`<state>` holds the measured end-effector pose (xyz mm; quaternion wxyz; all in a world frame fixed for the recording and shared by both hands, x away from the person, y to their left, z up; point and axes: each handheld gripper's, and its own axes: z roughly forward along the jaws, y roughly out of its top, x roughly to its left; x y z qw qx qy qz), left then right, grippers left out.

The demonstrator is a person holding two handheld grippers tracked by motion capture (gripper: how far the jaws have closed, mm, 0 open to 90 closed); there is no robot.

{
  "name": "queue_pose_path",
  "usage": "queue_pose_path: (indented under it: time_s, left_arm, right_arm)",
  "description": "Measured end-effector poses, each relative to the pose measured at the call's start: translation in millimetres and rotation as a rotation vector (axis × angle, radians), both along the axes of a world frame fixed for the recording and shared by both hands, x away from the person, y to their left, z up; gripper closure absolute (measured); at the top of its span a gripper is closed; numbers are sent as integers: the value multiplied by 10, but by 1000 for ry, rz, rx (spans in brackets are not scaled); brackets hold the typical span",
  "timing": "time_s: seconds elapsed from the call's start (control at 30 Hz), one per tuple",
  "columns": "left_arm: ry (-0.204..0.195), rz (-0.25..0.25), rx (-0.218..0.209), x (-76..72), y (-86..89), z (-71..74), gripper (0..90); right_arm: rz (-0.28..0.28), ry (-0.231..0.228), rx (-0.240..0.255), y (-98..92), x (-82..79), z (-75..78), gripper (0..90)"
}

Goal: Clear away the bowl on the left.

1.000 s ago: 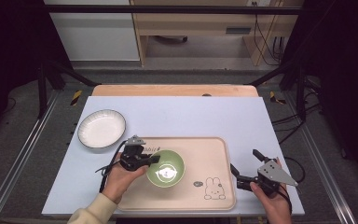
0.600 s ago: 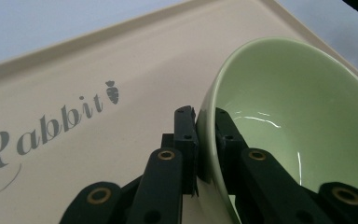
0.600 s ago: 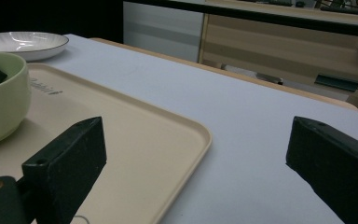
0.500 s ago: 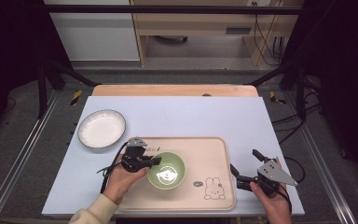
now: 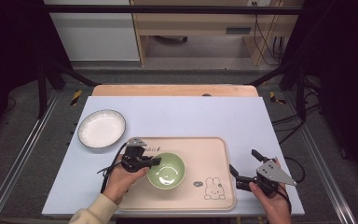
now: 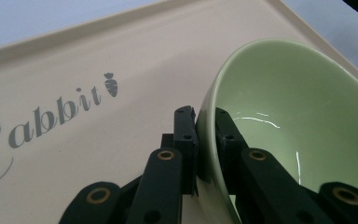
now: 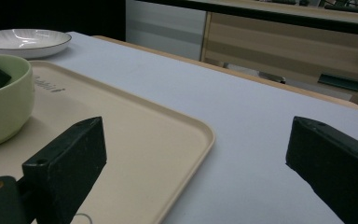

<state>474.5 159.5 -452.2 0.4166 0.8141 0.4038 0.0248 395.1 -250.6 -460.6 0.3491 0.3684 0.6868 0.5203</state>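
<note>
White and dark-rimmed, the empty plate (image 5: 101, 129) lay at the left of the tabletop (image 5: 191, 114), well apart from the work and just beyond the tray's far left corner. Next along, we had the left gripper (image 5: 154, 161) clamped on the near-left rim of the green bowl (image 5: 166, 171); in the left gripper view one jaw pressed the outside wall and the other the inside, with the bowl (image 6: 298, 112) tipped slightly against them. The bowl sat on the beige tray (image 5: 214, 154), toward its left half, near the printed word and short of the little rabbit drawing (image 5: 212, 188). We judged the grasp as done and the carry as not yet begun: the bowl looked to rest on the tray, and where it was meant to go, perhaps the plate or the bare tabletop, we could not tell. At the right, our right gripper (image 5: 243, 164) hovered just off the tray's right edge with its jaws spread wide and nothing between them, touching neither tray nor bowl.
</note>
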Motion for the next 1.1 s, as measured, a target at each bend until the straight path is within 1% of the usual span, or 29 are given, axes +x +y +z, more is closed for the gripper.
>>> queue_pose_path:
  time_s: [0.3,0.37,0.43,0.5,0.63,0.8,0.83,0.87,0.9,1.0,1.03,1.07,1.1]
  left_arm:
    - [7,12,2,6,-9,-13,829]
    - [6,6,12,14,-5,-13,829]
    - [11,5,9,19,-5,-15,829]
    - [9,3,14,21,-9,-13,830]
    - [10,5,12,20,-17,-13,830]
    - [11,4,10,23,-18,-17,829]
    - [1,-6,-1,37,-20,-27,828]
    - [1,-6,-1,37,-20,-27,828]
    - [9,1,10,27,-16,-18,828]
    - [-4,-3,20,19,-19,-18,829]
    - [-20,-16,11,31,-22,-30,829]
    - [-24,-17,12,29,-22,-31,829]
    - [-13,-3,21,11,-21,-22,829]
  right_arm:
    - [3,3,0,6,0,-2,51]
    - [3,2,1,8,2,-3,51]
    - [6,3,2,7,1,-2,51]
    - [8,4,5,10,-2,0,51]
    - [7,3,-3,14,4,-5,48]
    - [8,2,-1,15,3,-3,48]
    - [9,2,-1,14,4,-3,48]
    - [9,2,-1,14,4,-3,48]
    - [11,3,-1,14,4,-4,49]
    - [11,3,-1,14,5,-5,49]
    - [11,4,-2,14,6,-5,48]
    - [11,5,-2,16,6,-6,49]
    - [12,5,-4,18,7,-7,49]
